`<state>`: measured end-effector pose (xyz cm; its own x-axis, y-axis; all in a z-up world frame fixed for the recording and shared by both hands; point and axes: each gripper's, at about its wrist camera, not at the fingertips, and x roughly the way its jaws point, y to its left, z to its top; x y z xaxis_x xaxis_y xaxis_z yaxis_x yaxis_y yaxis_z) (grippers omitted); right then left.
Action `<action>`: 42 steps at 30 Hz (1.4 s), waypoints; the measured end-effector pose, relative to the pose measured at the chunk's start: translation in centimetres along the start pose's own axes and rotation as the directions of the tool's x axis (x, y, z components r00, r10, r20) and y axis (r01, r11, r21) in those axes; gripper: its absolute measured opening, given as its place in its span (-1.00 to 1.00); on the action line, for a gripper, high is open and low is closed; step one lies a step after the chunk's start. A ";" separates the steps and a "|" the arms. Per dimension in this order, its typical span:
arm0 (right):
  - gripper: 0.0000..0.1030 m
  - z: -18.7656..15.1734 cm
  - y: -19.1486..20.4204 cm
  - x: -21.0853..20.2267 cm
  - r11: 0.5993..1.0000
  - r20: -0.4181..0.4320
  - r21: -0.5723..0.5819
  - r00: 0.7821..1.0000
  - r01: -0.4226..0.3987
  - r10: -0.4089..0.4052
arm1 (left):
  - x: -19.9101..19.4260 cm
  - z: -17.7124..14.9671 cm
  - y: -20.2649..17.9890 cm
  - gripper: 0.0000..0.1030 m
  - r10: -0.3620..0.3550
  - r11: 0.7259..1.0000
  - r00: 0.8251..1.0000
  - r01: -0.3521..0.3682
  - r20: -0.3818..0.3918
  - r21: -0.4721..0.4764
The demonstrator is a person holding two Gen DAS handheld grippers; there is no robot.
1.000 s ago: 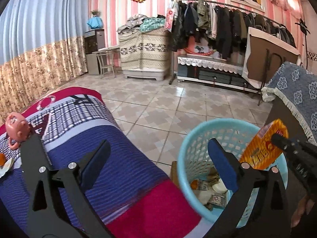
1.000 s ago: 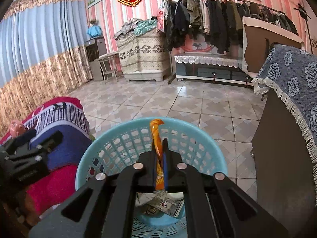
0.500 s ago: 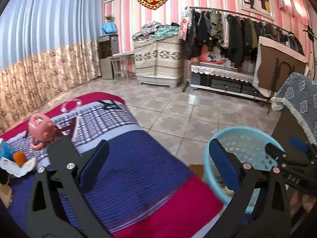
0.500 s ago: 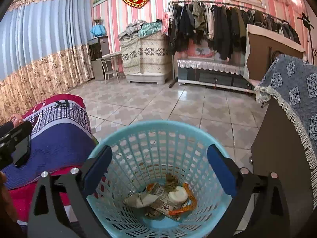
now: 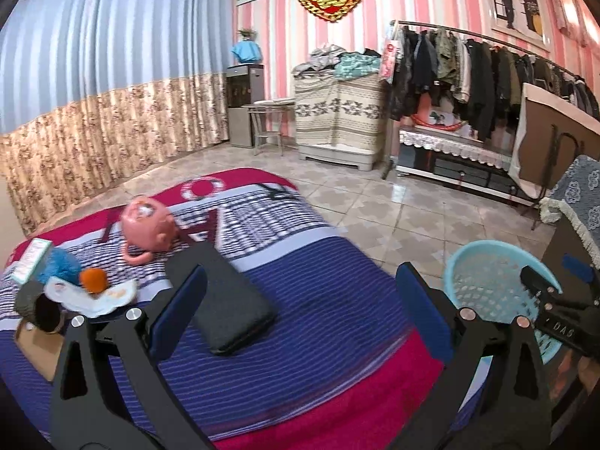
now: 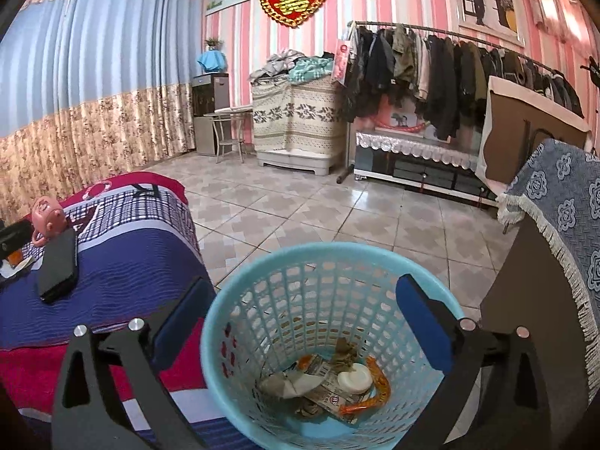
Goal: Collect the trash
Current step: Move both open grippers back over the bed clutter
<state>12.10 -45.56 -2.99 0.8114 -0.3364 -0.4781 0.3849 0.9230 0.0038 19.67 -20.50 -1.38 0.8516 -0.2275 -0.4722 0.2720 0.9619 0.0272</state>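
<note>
Over the bed (image 5: 300, 322), left hand-held gripper (image 5: 300, 315) hung spread and empty, remaining trash (image 5: 90, 292) lying off its left, nearer than right hand-held gripper (image 6: 300, 322), spread above the basket (image 6: 240, 300)

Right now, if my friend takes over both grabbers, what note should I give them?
Right hand-held gripper: open, nothing in it, above the blue basket on the floor beside the bed.
Left hand-held gripper: open, nothing in it, over the bed.
Done: the orange wrapper lies in the basket with other scraps.
Left: at the bed's left end lie a white wrapper with an orange bit on it, a blue fuzzy thing and a brown flat piece. Which of these are trash I cannot tell.
The pink toy and black case probably stay.
</note>
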 end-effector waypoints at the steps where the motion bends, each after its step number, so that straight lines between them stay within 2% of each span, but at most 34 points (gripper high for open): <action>1: 0.91 -0.1 0.3 0.0 1.000 -0.003 -0.010 1.000 -0.001 0.001 | -0.2 -0.1 0.6 0.89 0.012 1.000 1.000 -0.012 0.002 0.000; 9: 0.91 -0.4 2.5 0.3 0.998 -0.020 -0.057 0.999 -0.038 0.037 | -2.3 -1.2 7.2 0.89 0.126 0.991 0.992 -0.126 -0.006 -0.034; 14: 0.91 -0.8 3.9 0.1 0.995 -0.031 -0.071 0.997 -0.072 0.070 | -2.8 -2.3 10.8 0.89 0.168 0.983 0.985 -0.170 -0.032 -0.072; 22: 0.91 -1.4 5.5 -1.3 0.991 -0.011 -0.085 0.995 -0.101 0.100 | -3.9 -3.3 15.3 0.89 0.249 0.965 0.967 -0.252 -0.057 -0.066; 29: 0.91 -2.0 8.5 -1.7 0.985 -0.020 -0.115 0.992 -0.128 0.127 | -5.3 -3.3 19.1 0.89 0.273 0.957 0.960 -0.278 -0.060 -0.079; 37: 0.91 -2.4 13.2 -2.5 0.962 -0.043 -0.201 0.983 -0.184 0.179 | -5.7 -4.6 22.4 0.89 0.281 0.951 0.956 -0.289 -0.086 -0.106; 42: 0.91 -2.1 15.8 -2.8 0.946 -0.053 -0.246 0.977 -0.212 0.205 | -5.7 -5.4 24.0 0.89 0.303 0.943 0.947 -0.314 -0.103 -0.114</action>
<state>15.03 -29.62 -3.43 0.8486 -0.1293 -0.5129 0.0839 0.9903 -0.1108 18.88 4.71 -2.79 0.8429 0.0913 -0.5303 -0.0615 0.9954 0.0736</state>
